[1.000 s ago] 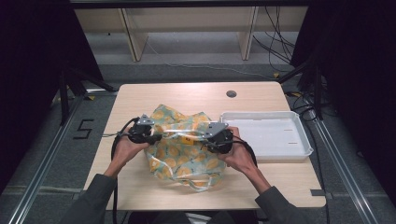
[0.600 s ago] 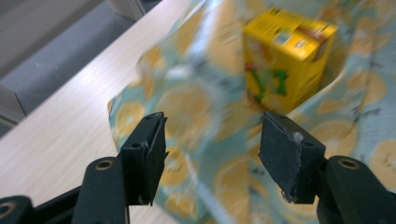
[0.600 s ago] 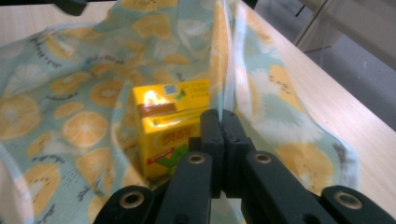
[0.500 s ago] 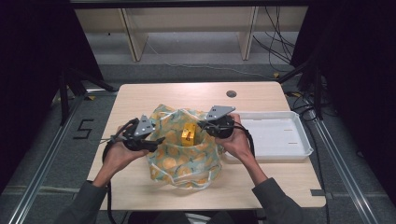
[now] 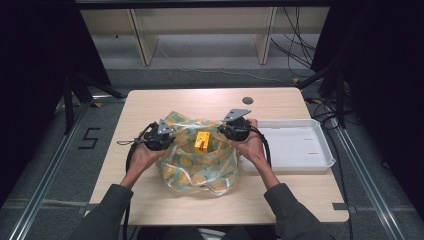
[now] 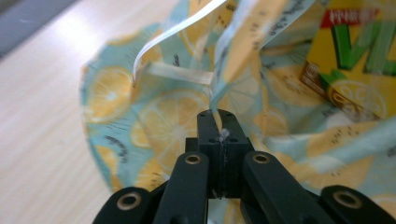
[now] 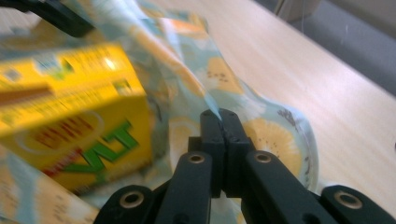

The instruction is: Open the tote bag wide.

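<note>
Now both grippers, left [image 5: 167,136] and right [image 5: 224,130], are pinching the bag [image 5: 200,165] rim apart; a yellow carton [image 5: 202,142] is standing upright inside, tray [image 5: 300,162] lying right.

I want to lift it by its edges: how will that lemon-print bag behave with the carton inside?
The lemon-print bag looks thin and floppy: it creases and folds where the left gripper and right gripper pinch its rim. It would probably sag around the yellow carton. The film looks glossy, so it may slip unless the rim is pinched firmly.
</note>
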Demonstrator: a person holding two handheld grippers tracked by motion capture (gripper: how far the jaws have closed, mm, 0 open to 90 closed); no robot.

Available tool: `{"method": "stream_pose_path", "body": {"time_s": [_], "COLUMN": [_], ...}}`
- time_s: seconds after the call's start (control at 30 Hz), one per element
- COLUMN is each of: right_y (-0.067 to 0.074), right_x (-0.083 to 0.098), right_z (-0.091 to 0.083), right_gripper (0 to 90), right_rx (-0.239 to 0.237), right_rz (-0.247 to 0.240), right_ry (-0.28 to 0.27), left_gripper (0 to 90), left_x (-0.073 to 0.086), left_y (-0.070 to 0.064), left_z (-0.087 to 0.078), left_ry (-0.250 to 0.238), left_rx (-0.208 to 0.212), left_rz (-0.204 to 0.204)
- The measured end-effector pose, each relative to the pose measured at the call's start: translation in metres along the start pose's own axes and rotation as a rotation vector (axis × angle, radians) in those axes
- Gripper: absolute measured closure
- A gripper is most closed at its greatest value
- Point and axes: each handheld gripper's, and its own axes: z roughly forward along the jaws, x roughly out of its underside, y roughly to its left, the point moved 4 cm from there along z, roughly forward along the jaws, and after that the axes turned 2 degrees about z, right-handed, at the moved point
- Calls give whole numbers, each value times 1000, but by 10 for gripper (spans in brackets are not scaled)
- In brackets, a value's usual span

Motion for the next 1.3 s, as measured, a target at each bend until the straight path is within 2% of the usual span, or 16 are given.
{"method": "stream_pose_path", "body": {"time_s": [0.13, 0.27, 0.3, 0.33, 0.43, 0.5, 0.6, 0.7, 0.77, 0.87, 0.93, 1.0, 1.03, 1.07, 1.1, 1.3], "right_y": [-1, 1, 1, 3, 3, 5, 7, 11, 11, 15, 13, 12, 11, 10, 11, 8], "right_x": [11, 14, 16, 18, 23, 26, 28, 32, 34, 33, 30, 26, 24, 22, 17, 0], "right_z": [6, 10, 12, 15, 21, 23, 26, 30, 31, 28, 27, 19, 16, 14, 5, -24], "right_gripper": [900, 900, 900, 900, 900, 900, 900, 900, 896, 822, 762, 672, 653, 630, 602, 510], "right_rx": [0, 16, 18, 21, 19, 10, 5, 0, 2, -24, -4, -7, 2, -5, -13, -60], "right_rz": [12, 9, -12, 3, 3, 2, -3, -53, -51, -38, -28, 31, 47, 43, 92, 114], "right_ry": [68, 105, 119, 132, 162, 184, 207, 236, 241, 259, 234, 212, 188, 168, 144, 23], "left_gripper": [896, 896, 896, 896, 896, 897, 896, 894, 888, 858, 829, 795, 779, 770, 748, 635], "left_x": [3, 7, 9, 11, 18, 19, 22, 23, 24, 24, 25, 24, 24, 22, 22, 15], "left_y": [-7, -7, -6, -5, -4, 0, -1, -1, -3, -2, -1, -2, 0, -2, -3, -3], "left_z": [8, 15, 17, 18, 23, 22, 23, 25, 25, 24, 21, 17, 15, 11, 7, -12], "left_ry": [35, 77, 91, 98, 112, 118, 130, 131, 133, 128, 122, 108, 110, 81, 76, 17], "left_rx": [24, 7, 5, 4, 17, 10, 22, 6, 11, 13, 13, 22, 22, 19, 25, 48], "left_rz": [22, 57, 60, 78, 49, 63, 50, 67, 57, 56, 64, 46, 60, 30, 9, -47]}}
